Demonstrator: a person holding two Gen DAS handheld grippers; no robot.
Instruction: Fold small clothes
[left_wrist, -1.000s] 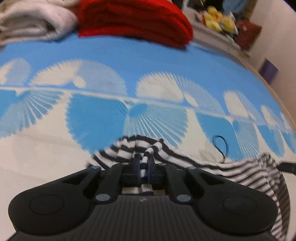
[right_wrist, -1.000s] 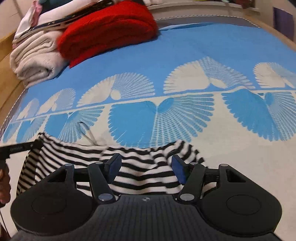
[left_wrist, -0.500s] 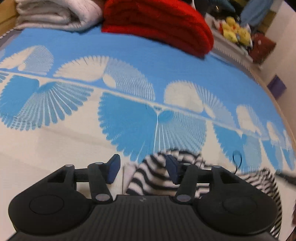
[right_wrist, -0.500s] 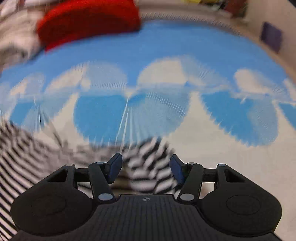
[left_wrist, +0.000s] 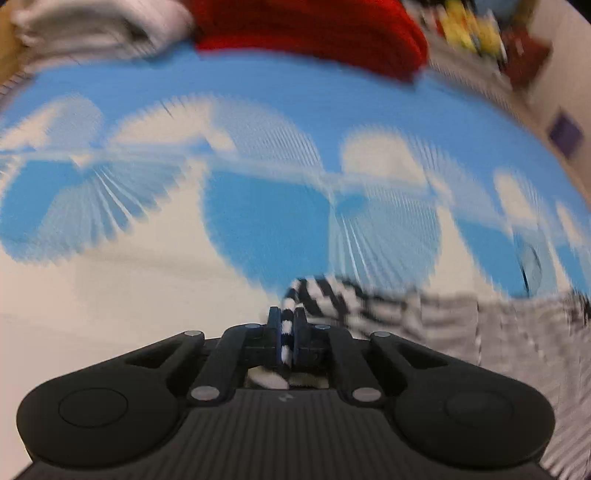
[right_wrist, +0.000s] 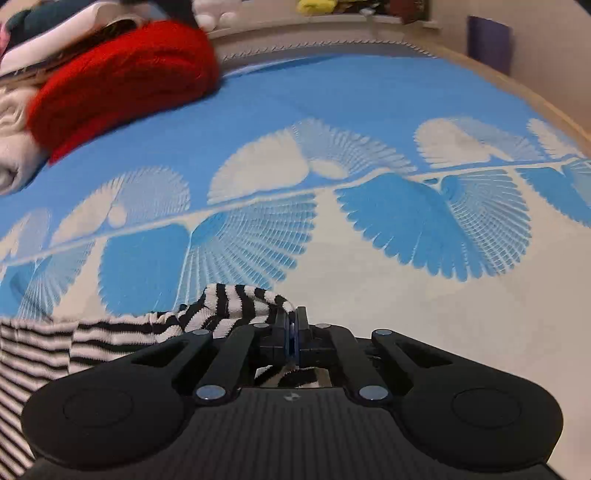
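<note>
Black-and-white striped fabric is lying on the cream band of a blue-and-cream patterned bedspread (right_wrist: 369, 92), and both claws are holding it. The striped garment (right_wrist: 229, 306) is bunching up at the right gripper (right_wrist: 291, 325), whose two fingers are pressing fully together with a pinched edge of the cloth between them; the rest of the garment is trailing away to the left of that view and hanging past the lower left edge. In the left wrist view, which is heavily blurred, the left gripper (left_wrist: 287, 325) is likewise clamping tight, with a narrow striped fold standing up between its fingers, and the garment (left_wrist: 424, 314) is stretching away to the right across the bedspread (left_wrist: 258, 92). A thin dark loop (left_wrist: 530, 266) is lying on the bedspread just beyond the garment. Well apart from the garment, at the far end, a red knitted bundle (right_wrist: 125, 81) is sitting beside folded pale blankets (right_wrist: 14, 140).
</note>
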